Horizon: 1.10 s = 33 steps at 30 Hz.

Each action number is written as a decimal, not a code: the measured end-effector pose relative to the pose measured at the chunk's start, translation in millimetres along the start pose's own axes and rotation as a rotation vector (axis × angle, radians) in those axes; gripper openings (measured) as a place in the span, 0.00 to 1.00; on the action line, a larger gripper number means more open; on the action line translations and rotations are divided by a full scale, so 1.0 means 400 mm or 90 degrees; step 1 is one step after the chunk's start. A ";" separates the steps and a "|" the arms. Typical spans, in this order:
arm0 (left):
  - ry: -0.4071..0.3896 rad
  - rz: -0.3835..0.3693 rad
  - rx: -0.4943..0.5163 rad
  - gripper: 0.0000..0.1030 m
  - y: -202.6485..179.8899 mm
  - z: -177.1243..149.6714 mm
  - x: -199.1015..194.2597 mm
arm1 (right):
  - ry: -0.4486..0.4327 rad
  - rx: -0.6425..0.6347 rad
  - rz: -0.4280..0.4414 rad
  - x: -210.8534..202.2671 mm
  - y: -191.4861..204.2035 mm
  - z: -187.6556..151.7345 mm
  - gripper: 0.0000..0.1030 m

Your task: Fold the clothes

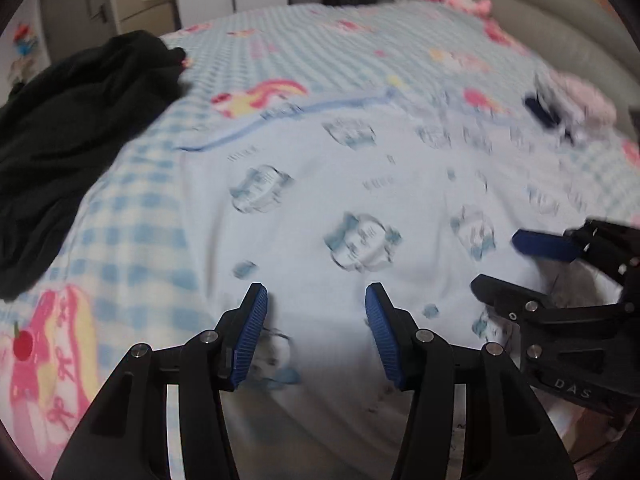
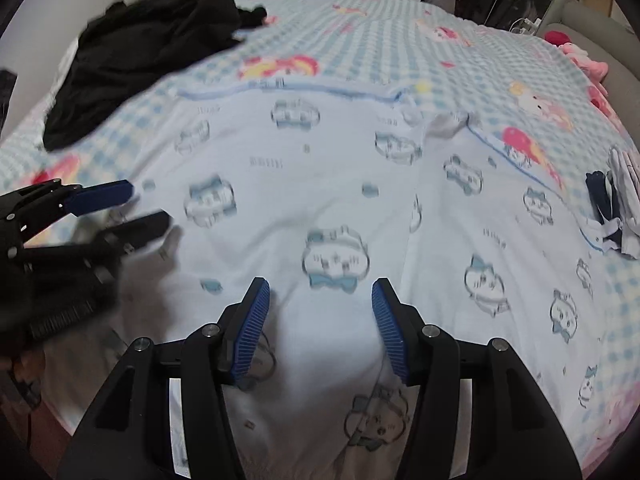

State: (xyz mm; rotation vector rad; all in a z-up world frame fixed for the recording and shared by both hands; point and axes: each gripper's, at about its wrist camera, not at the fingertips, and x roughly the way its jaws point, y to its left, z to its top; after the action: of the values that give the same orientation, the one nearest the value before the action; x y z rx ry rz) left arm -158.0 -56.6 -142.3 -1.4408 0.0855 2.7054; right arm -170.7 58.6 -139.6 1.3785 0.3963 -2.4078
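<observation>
Currently: pale printed garment [image 2: 320, 184] spread flat across checked bedspread [image 2: 400, 24], near hem draped over bed edge, presumably laid out for folding. Left gripper [image 1: 316, 312] and right gripper [image 2: 320, 304] both spread wide, grasping nothing, poised side by side over near hem. Black clothes [image 2: 152, 48] heaped far left; small folded stack [image 2: 616, 208] at right.

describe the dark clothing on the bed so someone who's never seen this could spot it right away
Start from the bed's blue checked cartoon-print sheet. A pale blue garment with cat prints lies spread in front of the grippers; look past its far left corner. The crumpled black garment heaped there is the only plain, dark, unprinted piece.
</observation>
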 end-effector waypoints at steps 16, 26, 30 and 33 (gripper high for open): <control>-0.019 -0.046 -0.021 0.56 -0.059 -0.017 -0.040 | 0.001 0.058 -0.002 -0.054 -0.083 -0.056 0.53; 0.023 -0.046 -0.029 0.57 -0.115 -0.024 -0.018 | -0.006 0.071 0.010 -0.082 -0.147 -0.087 0.50; 0.001 -0.068 -0.044 0.57 -0.117 -0.020 -0.057 | -0.035 0.063 -0.037 -0.135 -0.188 -0.108 0.55; -0.015 -0.085 -0.055 0.57 -0.117 -0.018 -0.086 | -0.047 0.074 -0.055 -0.154 -0.227 -0.131 0.56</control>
State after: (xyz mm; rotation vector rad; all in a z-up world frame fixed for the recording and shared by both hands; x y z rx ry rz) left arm -128.7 -11.9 -118.3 -1.3812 -0.1251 2.6470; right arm -139.4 170.7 -105.3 1.3407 0.3073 -2.5795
